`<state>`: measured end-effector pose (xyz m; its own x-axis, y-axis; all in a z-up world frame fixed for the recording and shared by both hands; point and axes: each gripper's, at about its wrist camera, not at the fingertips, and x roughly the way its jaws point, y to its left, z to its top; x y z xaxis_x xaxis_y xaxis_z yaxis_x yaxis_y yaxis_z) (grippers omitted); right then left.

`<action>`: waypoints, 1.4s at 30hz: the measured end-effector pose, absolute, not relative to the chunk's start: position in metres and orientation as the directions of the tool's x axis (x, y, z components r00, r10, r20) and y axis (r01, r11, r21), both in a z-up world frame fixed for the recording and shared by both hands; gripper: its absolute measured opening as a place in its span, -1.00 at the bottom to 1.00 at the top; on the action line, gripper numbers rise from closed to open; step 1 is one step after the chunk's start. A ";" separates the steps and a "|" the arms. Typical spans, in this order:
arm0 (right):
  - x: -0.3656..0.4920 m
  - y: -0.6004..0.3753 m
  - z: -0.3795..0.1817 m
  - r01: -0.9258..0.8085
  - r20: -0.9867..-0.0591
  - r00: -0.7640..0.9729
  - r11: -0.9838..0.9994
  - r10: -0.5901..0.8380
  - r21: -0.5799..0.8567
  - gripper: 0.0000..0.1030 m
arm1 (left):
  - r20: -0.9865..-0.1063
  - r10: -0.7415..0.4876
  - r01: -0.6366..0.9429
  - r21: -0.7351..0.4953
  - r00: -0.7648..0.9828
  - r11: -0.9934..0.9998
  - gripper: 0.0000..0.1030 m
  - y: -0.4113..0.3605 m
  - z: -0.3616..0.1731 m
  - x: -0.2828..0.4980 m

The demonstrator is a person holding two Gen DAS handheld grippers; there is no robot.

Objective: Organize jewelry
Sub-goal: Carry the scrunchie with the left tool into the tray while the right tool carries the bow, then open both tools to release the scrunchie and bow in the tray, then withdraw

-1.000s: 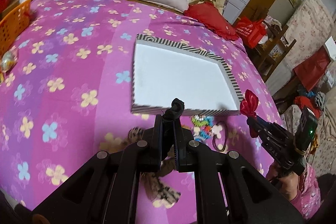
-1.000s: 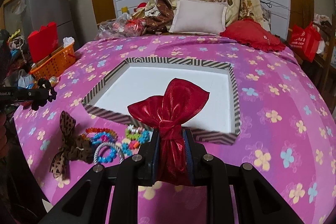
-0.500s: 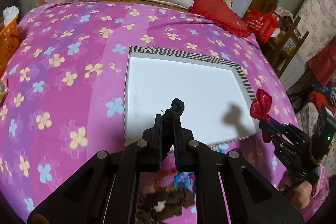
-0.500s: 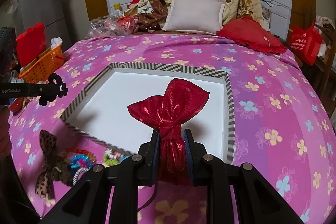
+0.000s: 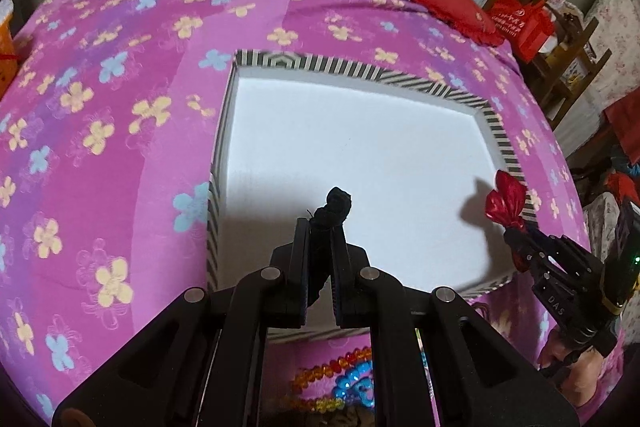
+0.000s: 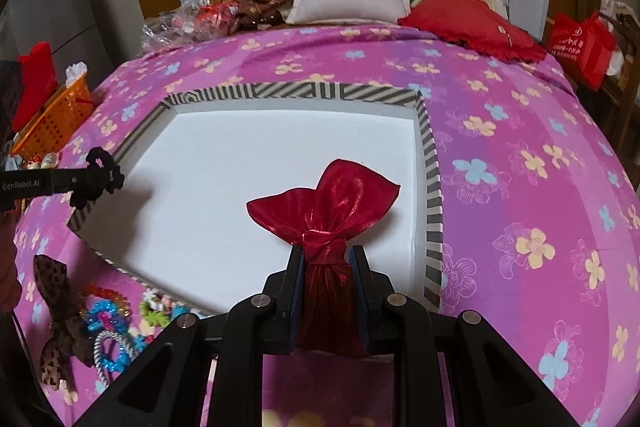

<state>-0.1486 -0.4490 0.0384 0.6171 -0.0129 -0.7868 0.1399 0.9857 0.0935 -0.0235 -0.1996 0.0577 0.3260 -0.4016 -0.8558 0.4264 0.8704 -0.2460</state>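
I have both tongs loaded above the striped tray (image 6: 434,187), which lies on the pink bedspread (image 6: 520,147). My right gripper (image 6: 325,267) is clamped on the red bow (image 6: 324,203), its wings spread crosswise to the fingers, above the tray's near right corner. My left gripper (image 5: 320,227) is clamped on a black scrunchie (image 5: 335,205), just inside the tray's near edge toward the left side. The white tray floor lies directly beneath and ahead of both, so I judge either release is a short drop. The other bracelets (image 6: 108,311) and a leopard bow (image 6: 56,307) lie on the bedspread outside the tray's near left edge.
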 end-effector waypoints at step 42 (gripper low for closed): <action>-0.216 -0.407 0.074 0.144 -0.738 0.674 0.979 0.008 0.143 0.40 | -0.820 -0.322 0.367 -0.150 0.473 0.918 0.40 -0.146 0.085 -0.097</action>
